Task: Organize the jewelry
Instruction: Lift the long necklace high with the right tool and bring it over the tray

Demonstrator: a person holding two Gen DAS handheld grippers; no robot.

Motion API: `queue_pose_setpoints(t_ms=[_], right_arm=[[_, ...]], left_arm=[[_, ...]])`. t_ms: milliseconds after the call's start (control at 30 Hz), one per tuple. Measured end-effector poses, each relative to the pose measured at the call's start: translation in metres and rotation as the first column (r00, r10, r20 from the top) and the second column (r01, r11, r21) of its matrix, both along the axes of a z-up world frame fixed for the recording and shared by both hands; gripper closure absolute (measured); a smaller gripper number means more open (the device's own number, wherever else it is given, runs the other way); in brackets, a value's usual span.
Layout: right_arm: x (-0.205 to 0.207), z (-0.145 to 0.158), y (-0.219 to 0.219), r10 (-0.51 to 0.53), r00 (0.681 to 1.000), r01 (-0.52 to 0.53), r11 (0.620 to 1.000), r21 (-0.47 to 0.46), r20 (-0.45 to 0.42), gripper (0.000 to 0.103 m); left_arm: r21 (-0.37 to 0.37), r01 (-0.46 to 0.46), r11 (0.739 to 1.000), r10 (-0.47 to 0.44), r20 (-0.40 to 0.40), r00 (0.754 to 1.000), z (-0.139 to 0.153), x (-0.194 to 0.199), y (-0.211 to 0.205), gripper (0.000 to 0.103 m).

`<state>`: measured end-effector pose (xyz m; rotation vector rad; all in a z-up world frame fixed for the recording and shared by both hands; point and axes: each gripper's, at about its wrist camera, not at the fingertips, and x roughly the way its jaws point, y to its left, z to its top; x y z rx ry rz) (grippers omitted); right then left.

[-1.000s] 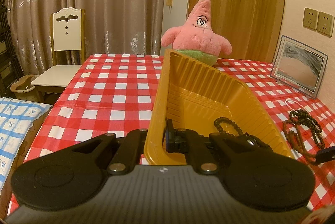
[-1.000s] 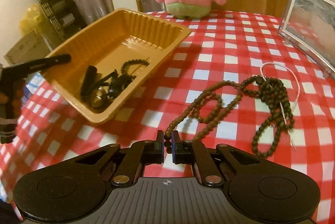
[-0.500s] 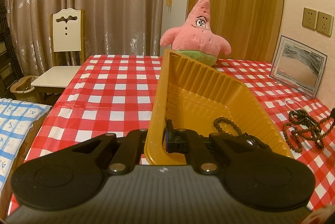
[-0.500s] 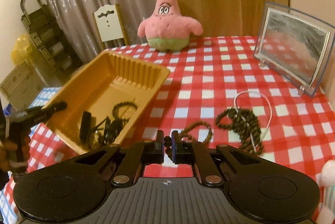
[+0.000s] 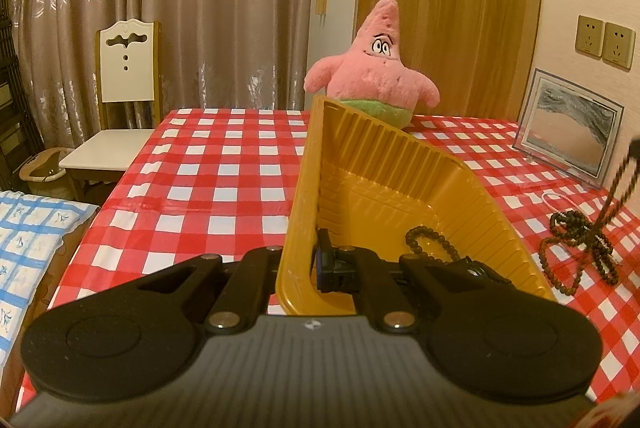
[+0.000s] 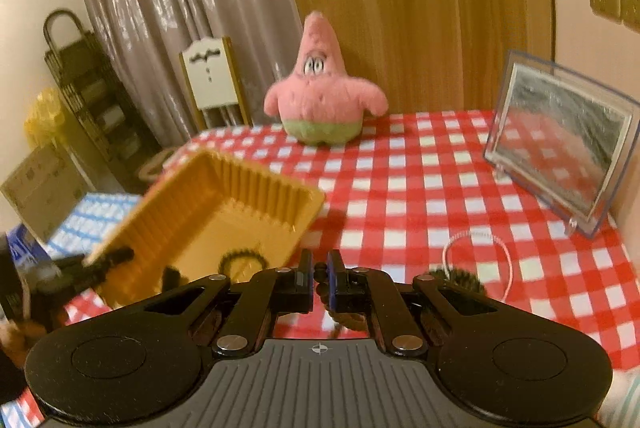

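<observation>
The left gripper [image 5: 310, 264] is clamping the near wall of the tray [image 5: 384, 188], one finger outside it and one inside, tilting the tray up off the checked cloth [image 5: 224, 180]. A short bead loop [image 5: 430, 242] is lying inside the tray, just right of the jaws. The right gripper [image 6: 319, 278] is pinching a strand of the bead necklace [image 5: 580, 244]; its jaws are nearly together with dark beads between the pads, and the strand seems to be hanging below them, though blur obscures it. In the left view the strand is rising taut from the coil, which is resting on the cloth, right of the tray.
</observation>
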<state>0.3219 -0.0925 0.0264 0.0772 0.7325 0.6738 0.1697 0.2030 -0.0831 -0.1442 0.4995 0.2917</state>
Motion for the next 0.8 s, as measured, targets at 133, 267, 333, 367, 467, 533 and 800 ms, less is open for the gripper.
queue_pose_setpoints(t_ms=[133, 267, 333, 367, 467, 533, 800], right_arm=[[0.008, 0.022, -0.002, -0.003, 1.0, 0.002, 0.999, 0.044, 0.022, 0.096], [0.014, 0.042, -0.002, 0.005, 0.999, -0.008, 0.997, 0.083, 0.04, 0.096], [0.014, 0.051, 0.0, 0.014, 0.999, -0.019, 0.995, 0.099, 0.049, 0.096], [0.015, 0.054, 0.002, 0.019, 0.998, -0.025, 0.994, 0.104, 0.052, 0.096], [0.016, 0.064, 0.011, 0.041, 0.997, -0.048, 0.992, 0.118, 0.064, 0.096], [0.017, 0.069, 0.018, 0.058, 0.996, -0.066, 0.99, 0.126, 0.073, 0.096], [0.019, 0.087, 0.057, 0.137, 0.985, -0.157, 0.962, 0.221, 0.104, 0.096]], left_arm=[[0.0, 0.0, 1.0, 0.0, 0.003, 1.0, 0.003, 0.0, -0.001, 0.099], [0.001, 0.0, 1.0, 0.0, 0.003, 1.0, 0.003, 0.0, -0.001, 0.099], [0.001, 0.001, 1.0, -0.001, 0.004, 1.0, 0.003, 0.0, -0.001, 0.099], [0.002, 0.0, 1.0, 0.0, 0.003, 1.0, 0.003, 0.0, -0.001, 0.099], [0.001, -0.001, 1.0, 0.001, 0.003, 1.0, 0.005, 0.001, -0.001, 0.099], [0.003, 0.0, 1.0, 0.0, 0.004, 1.0, 0.005, 0.001, -0.001, 0.099], [0.002, -0.001, 1.0, 0.001, 0.01, 1.0, 0.005, 0.001, -0.002, 0.099]])
